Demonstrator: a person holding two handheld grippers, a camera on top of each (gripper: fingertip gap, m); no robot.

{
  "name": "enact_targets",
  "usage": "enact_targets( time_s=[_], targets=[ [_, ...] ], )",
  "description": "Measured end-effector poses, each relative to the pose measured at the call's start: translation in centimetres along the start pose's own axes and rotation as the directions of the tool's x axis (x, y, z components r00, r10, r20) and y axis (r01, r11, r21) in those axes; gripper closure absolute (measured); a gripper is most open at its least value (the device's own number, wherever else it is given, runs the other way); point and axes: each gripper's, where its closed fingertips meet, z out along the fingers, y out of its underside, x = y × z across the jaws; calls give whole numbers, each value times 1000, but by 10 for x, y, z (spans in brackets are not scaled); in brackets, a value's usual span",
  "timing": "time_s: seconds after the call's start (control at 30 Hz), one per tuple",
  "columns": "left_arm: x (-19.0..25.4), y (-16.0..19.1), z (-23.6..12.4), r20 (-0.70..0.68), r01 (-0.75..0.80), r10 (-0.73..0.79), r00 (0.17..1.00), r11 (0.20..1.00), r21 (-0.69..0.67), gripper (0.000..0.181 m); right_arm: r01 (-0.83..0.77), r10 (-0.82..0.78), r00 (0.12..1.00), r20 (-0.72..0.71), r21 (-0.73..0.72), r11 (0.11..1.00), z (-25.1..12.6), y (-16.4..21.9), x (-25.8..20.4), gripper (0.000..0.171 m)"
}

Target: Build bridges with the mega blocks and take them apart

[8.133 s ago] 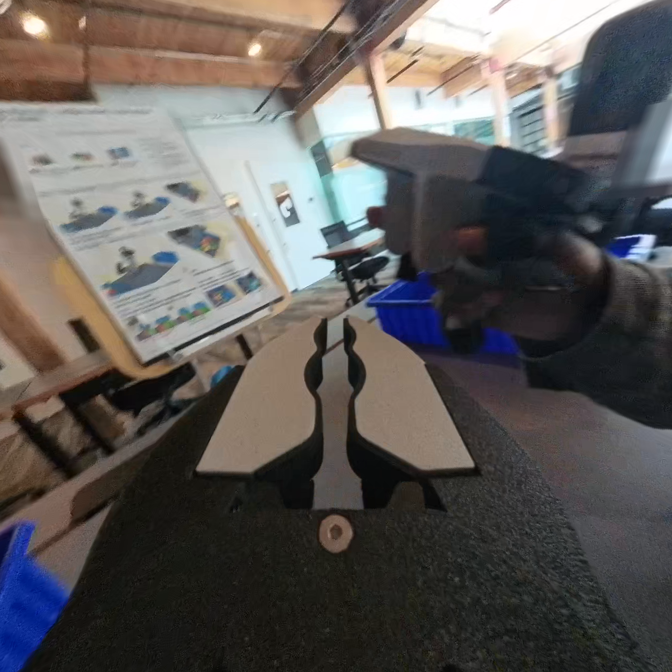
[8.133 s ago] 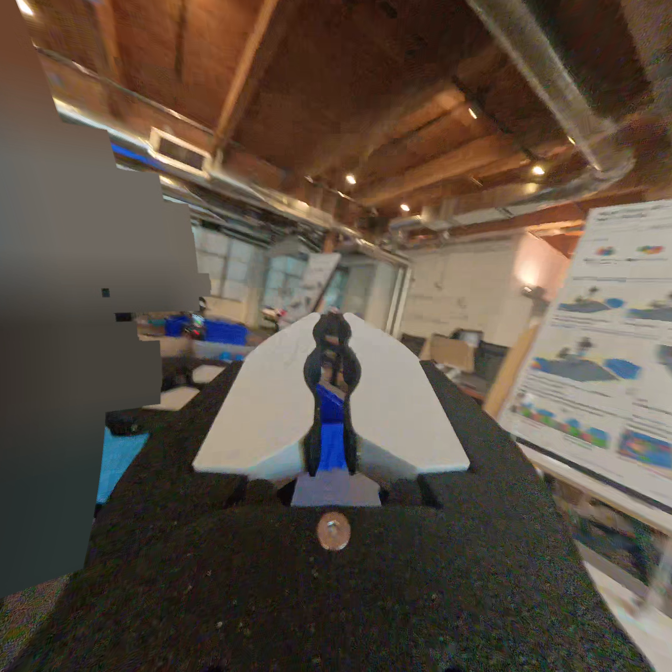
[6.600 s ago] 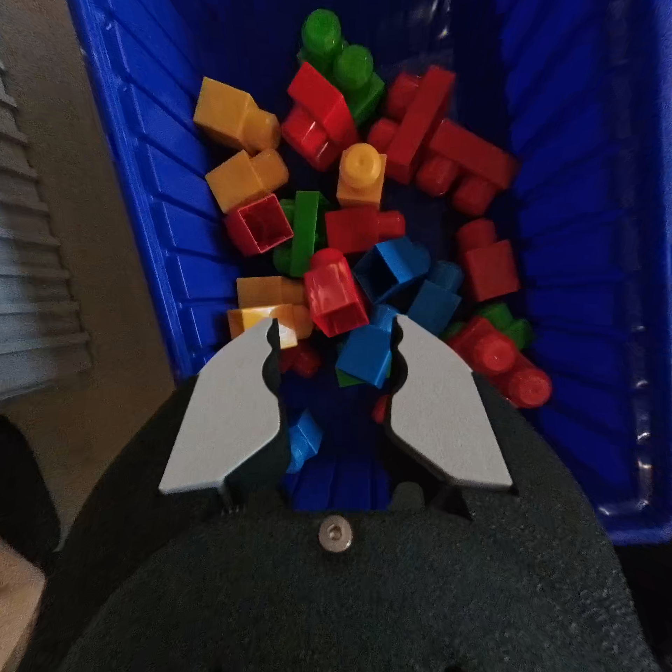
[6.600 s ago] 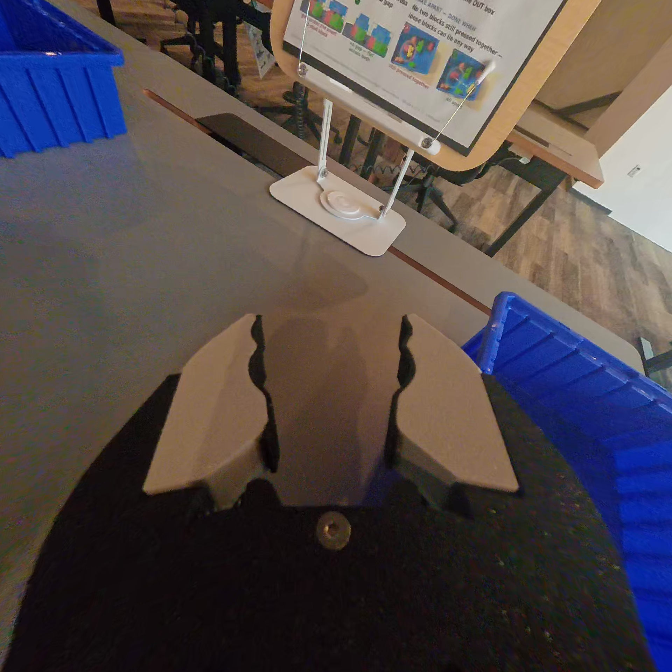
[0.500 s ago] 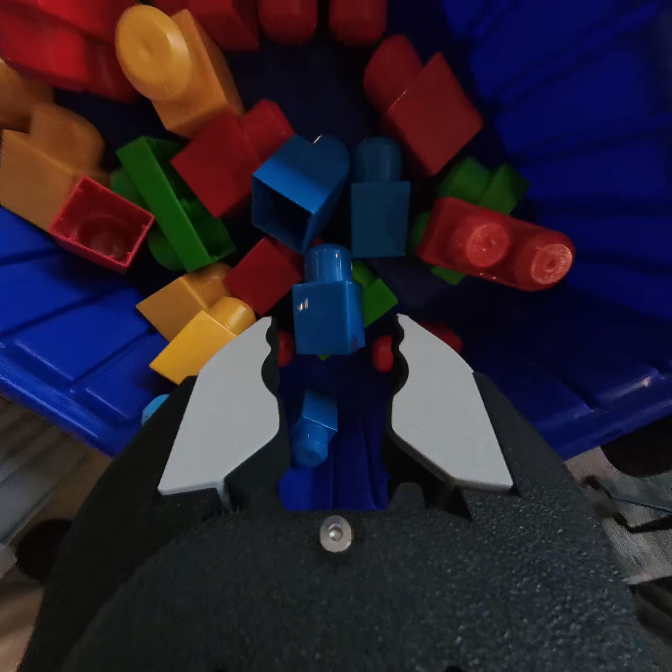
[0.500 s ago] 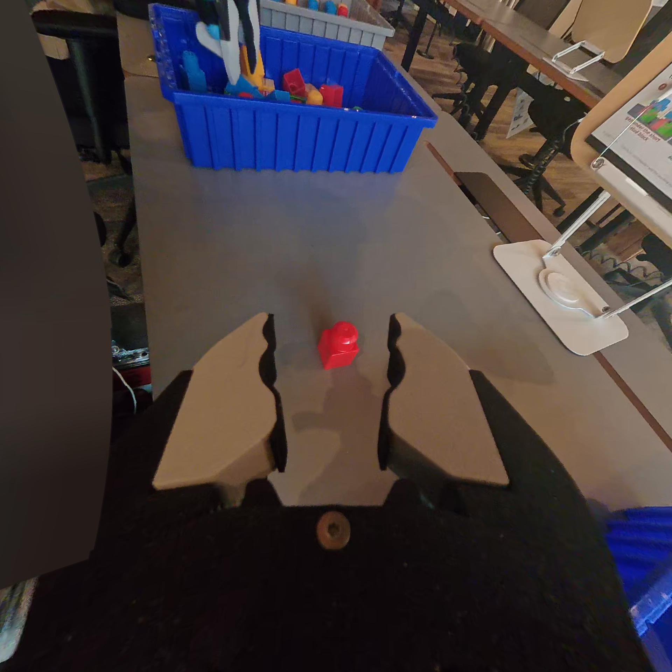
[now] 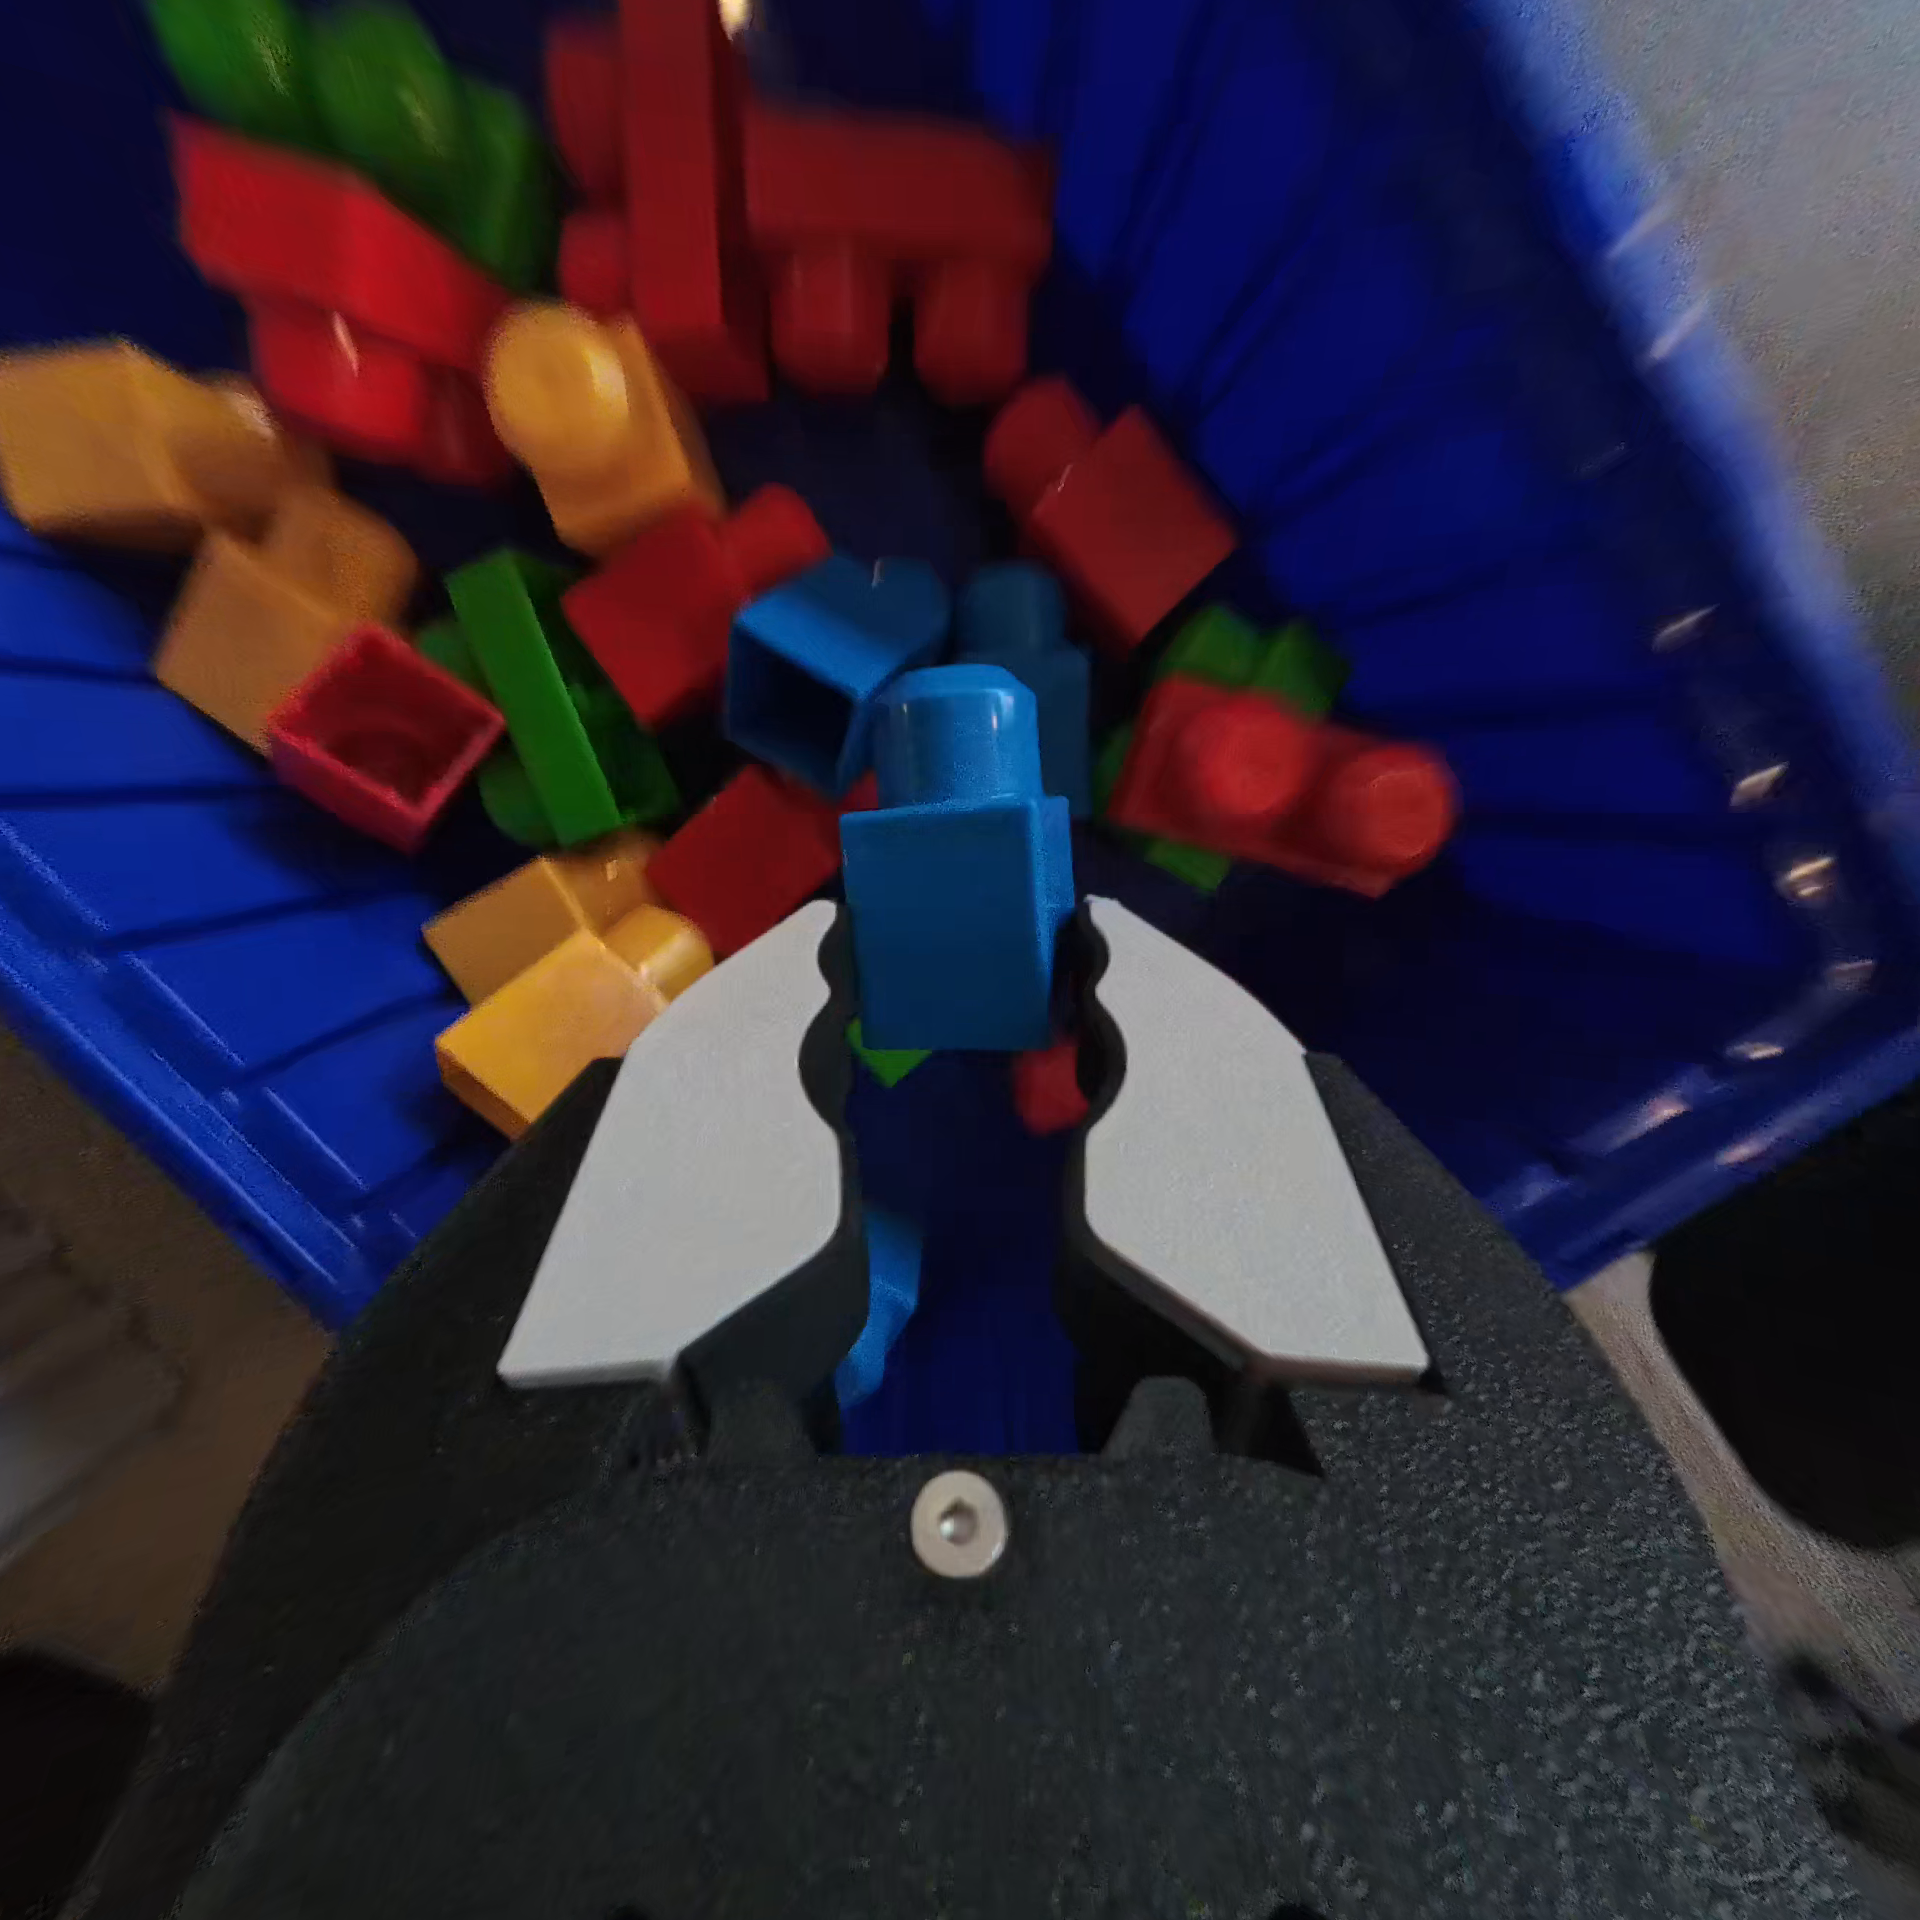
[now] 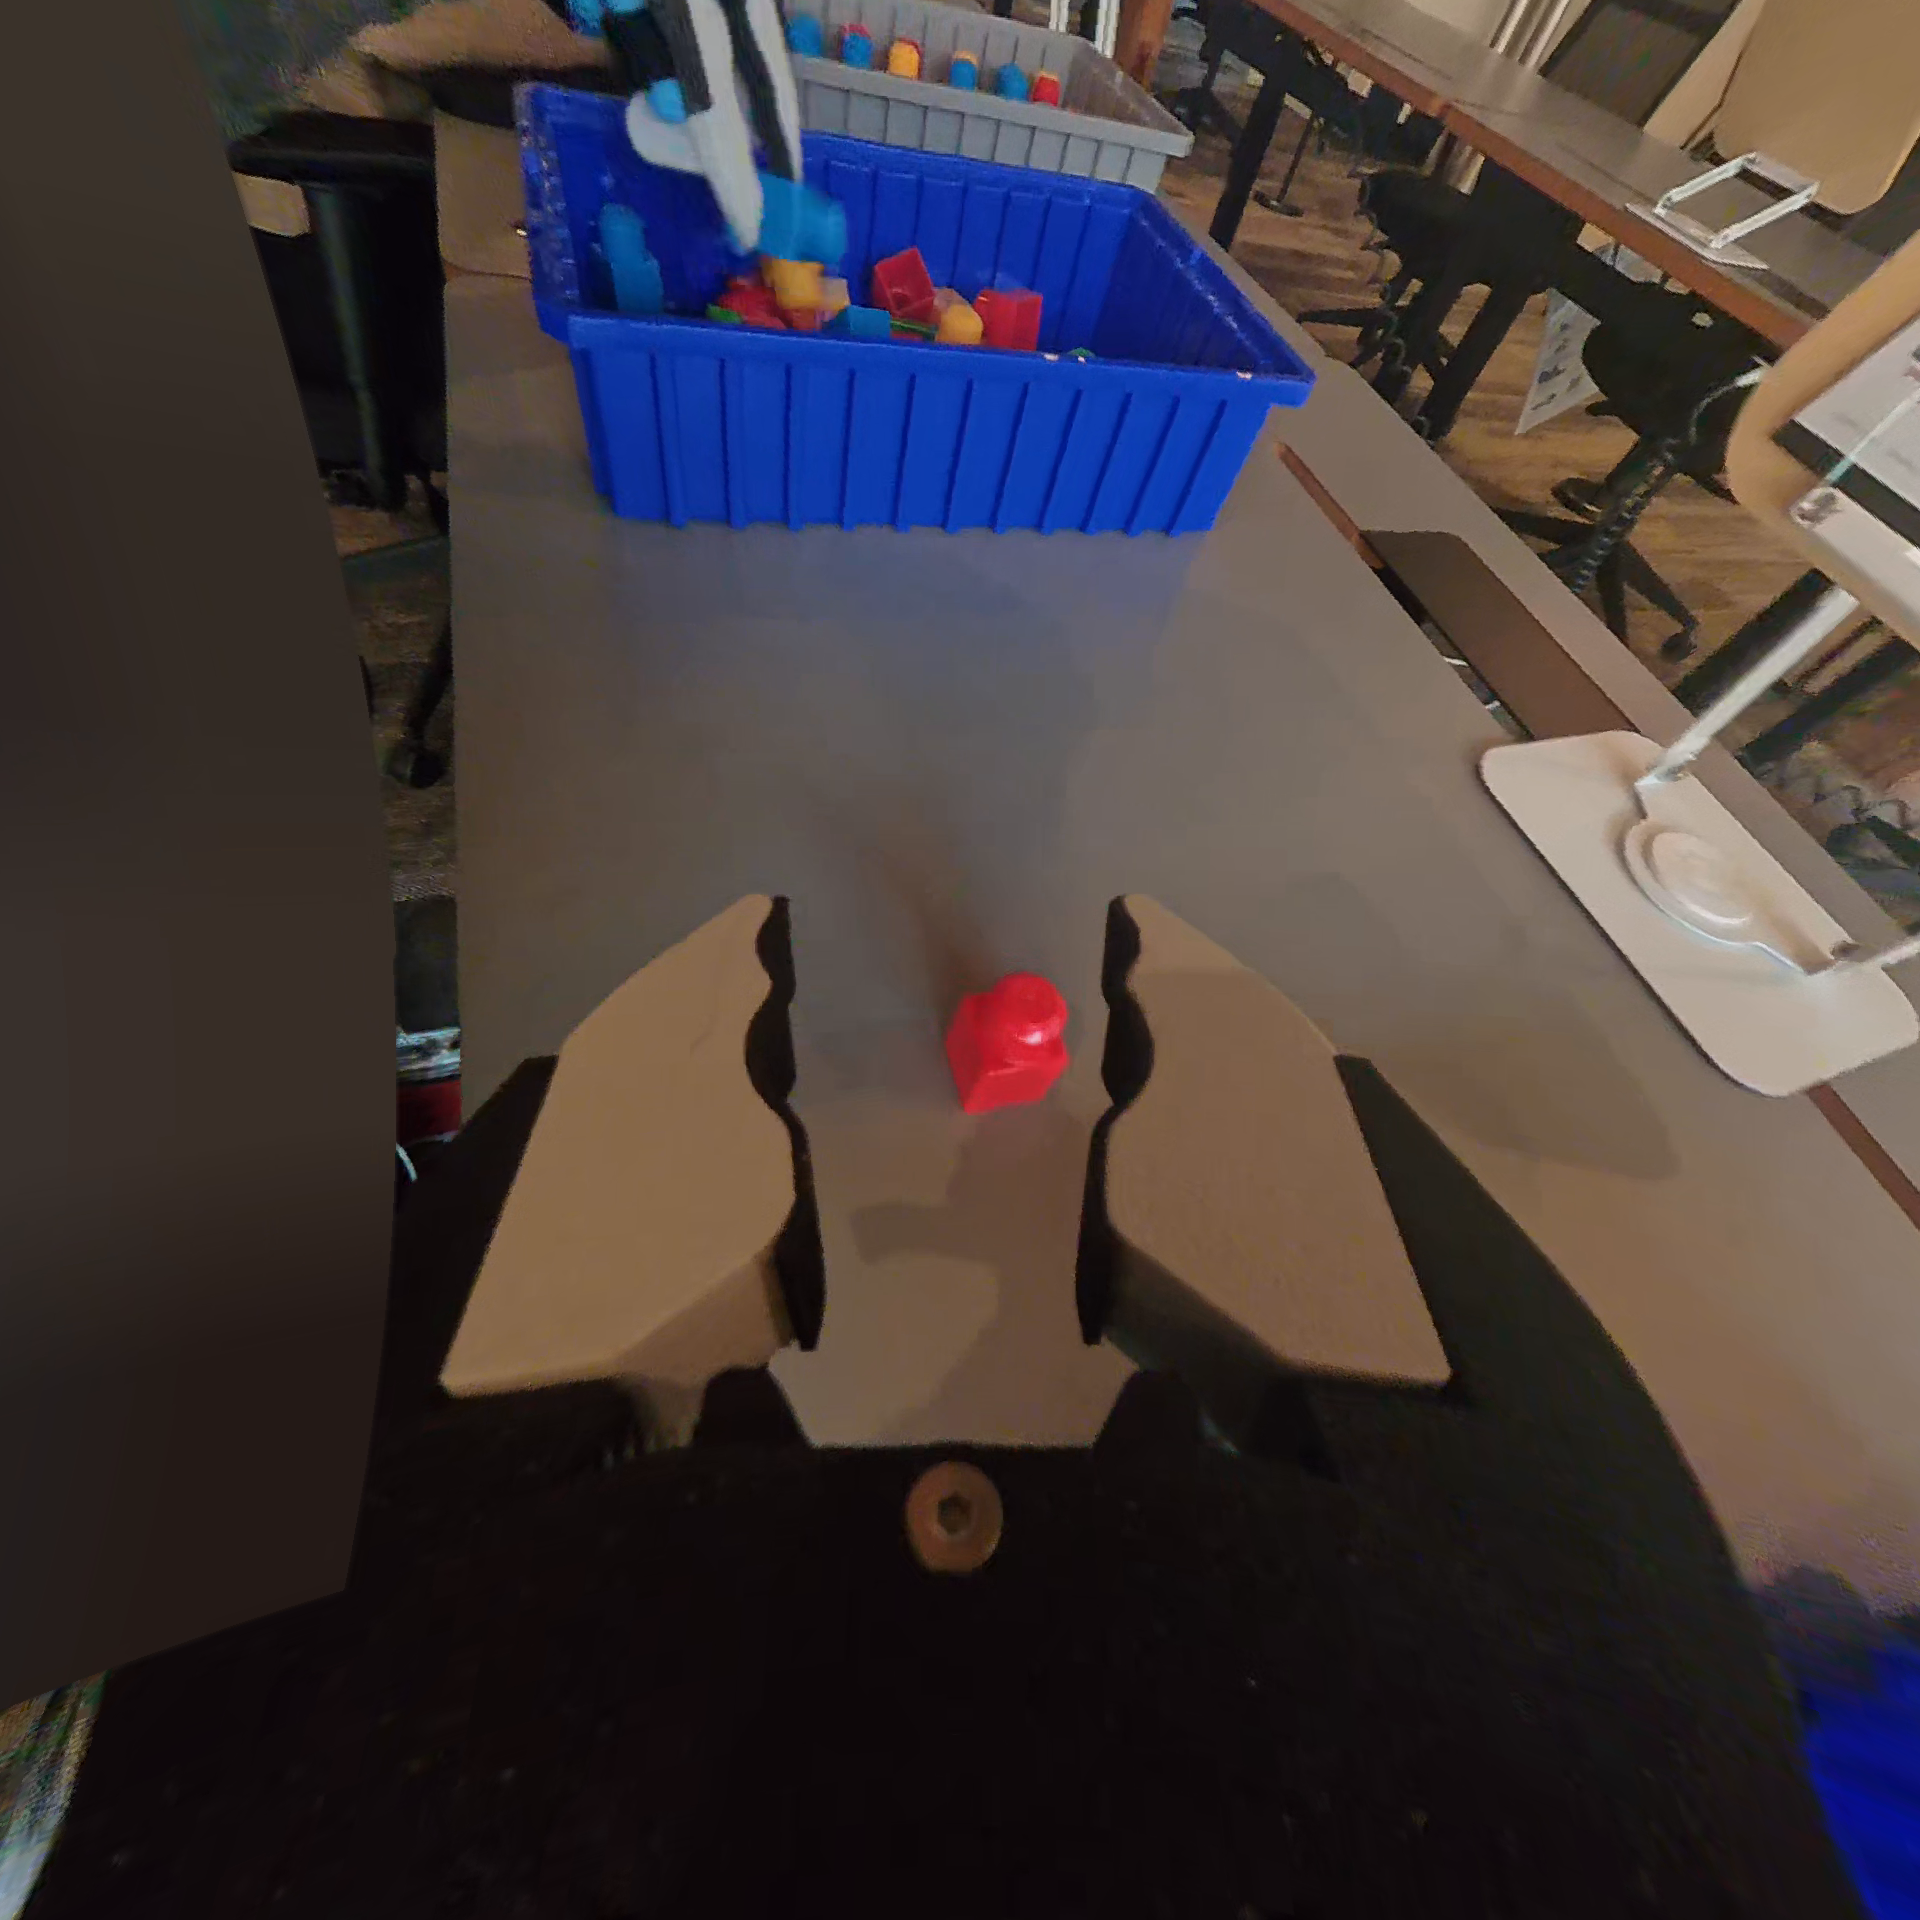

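My left gripper (image 7: 956, 925) is shut on a blue one-stud block (image 7: 951, 894) and holds it above the pile of red, yellow, green and blue blocks in the blue bin (image 7: 208, 935). In the right wrist view the same gripper (image 8: 727, 156) hangs over the far blue bin (image 8: 894, 447) with that blue block (image 8: 795, 223). My right gripper (image 8: 943, 925) is open and empty, low over the grey table (image 8: 831, 727). A red one-stud block (image 8: 1006, 1055) stands on the table between its fingertips, untouched.
A grey bin (image 8: 987, 114) with more blocks stands behind the blue bin. A white stand base (image 8: 1704, 914) holding an instruction board sits at the table's right edge. Another blue bin corner (image 8: 1870, 1756) shows at the lower right. Chairs and tables lie beyond. My hands' fingertips stand some 50 cm from each other.
My left gripper has closed on the blue block and lifted it off the pile. My right gripper has moved nearer the red block, still open.
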Motion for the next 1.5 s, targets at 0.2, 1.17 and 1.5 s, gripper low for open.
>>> enact_targets(
  time_s=[0.2,1.17,1.5],
  targets=[
    [89,-84,-57,-27,-158,198,980,850,503,141,47,-52,992,115,41,998,30,-25,-15,114],
    [309,-183,-37,-100,-271,594,799,502,822,143,159,-103,903,418,-103,982,114,-101,-50,120],
    [295,-174,-30,-49,-319,544,838,561,764,125,276,-175,891,419,-194,941,114,-93,-41,138]
  ],
)
